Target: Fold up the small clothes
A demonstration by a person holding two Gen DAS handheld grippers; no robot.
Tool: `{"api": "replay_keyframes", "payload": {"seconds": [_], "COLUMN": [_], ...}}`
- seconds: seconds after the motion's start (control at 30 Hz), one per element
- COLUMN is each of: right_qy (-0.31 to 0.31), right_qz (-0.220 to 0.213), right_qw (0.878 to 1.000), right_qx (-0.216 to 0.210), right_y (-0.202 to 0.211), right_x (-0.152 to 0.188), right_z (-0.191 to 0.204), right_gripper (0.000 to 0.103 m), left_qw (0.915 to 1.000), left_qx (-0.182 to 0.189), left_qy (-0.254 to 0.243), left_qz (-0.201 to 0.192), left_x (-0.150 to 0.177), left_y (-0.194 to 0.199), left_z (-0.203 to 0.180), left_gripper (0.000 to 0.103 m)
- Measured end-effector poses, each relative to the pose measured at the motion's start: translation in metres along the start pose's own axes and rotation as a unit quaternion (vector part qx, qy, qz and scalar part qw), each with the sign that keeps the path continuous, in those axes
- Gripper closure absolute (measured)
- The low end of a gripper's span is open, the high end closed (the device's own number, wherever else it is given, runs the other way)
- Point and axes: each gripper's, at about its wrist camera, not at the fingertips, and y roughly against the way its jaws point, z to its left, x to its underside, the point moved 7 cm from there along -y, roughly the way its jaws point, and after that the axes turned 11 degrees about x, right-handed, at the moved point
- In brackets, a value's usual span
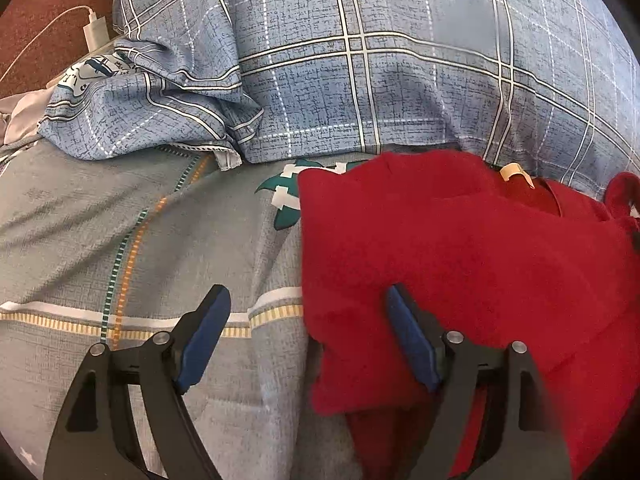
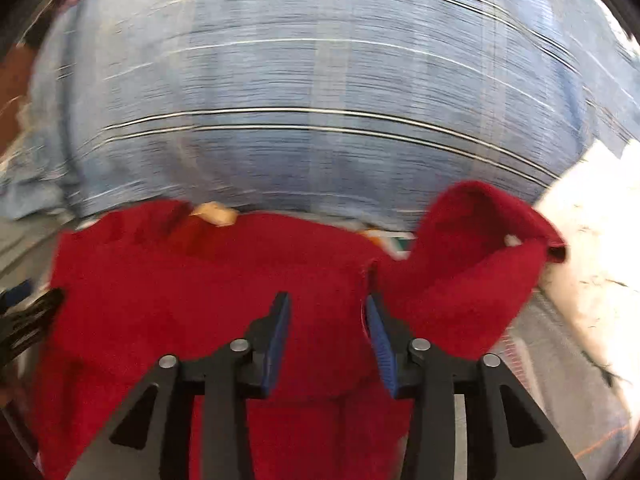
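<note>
A small red fleece garment [image 1: 460, 248] lies on the grey bedsheet [image 1: 100, 232], with a cream neck label [image 1: 514, 170] at its far edge. My left gripper [image 1: 308, 300] is open over the garment's left edge, empty. In the blurred right wrist view the garment [image 2: 200, 280] fills the lower middle. Its right sleeve [image 2: 472, 256] stands curled up. My right gripper [image 2: 327, 308] is open just above the garment near the sleeve's root, holding nothing. The left gripper's fingers [image 2: 32, 316] show at the left edge.
A blue plaid pillow [image 1: 400, 60] lies behind the garment, with a second crumpled one [image 1: 160, 92] to its left. A white charger and cable [image 1: 94, 30] rest on the dark red surface at far left. A white patterned cloth [image 2: 596, 248] lies at the right.
</note>
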Motion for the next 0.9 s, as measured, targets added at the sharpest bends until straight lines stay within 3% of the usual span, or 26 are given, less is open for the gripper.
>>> {"api": "replay_keyframes", "payload": {"seconds": [0.17, 0.23, 0.3, 0.47, 0.57, 0.9], "right_qy": [0.026, 0.015, 0.013, 0.043, 0.035, -0.009], "right_qz": [0.039, 0.035, 0.043, 0.013, 0.005, 0.051], "right_qw": [0.999, 0.999, 0.999, 0.998, 0.999, 0.998], "right_qx": [-0.003, -0.006, -0.013, -0.037, -0.033, -0.048], "right_y": [-0.030, -0.029, -0.018, 0.023, 0.041, 0.044], "right_x": [0.010, 0.007, 0.008, 0.020, 0.032, 0.075], "right_z": [0.022, 0.020, 0.021, 0.031, 0.021, -0.005], "right_gripper": [0.067, 0.067, 0.063, 0.063, 0.056, 0.055], "left_qw": [1.0000, 1.0000, 1.0000, 1.0000, 0.9999, 0.9994], "left_qx": [-0.004, -0.001, 0.000, 0.005, 0.007, 0.027], "left_qy": [0.000, 0.002, 0.002, 0.002, -0.003, -0.011], "left_qz": [-0.002, 0.000, 0.000, -0.004, -0.009, -0.016], "left_x": [0.001, 0.001, 0.001, 0.002, 0.003, 0.022], "left_y": [0.001, 0.003, 0.007, 0.024, 0.036, 0.069], "left_z": [0.000, 0.001, 0.001, -0.003, -0.011, -0.028], "left_gripper": [0.022, 0.022, 0.022, 0.023, 0.023, 0.023]}}
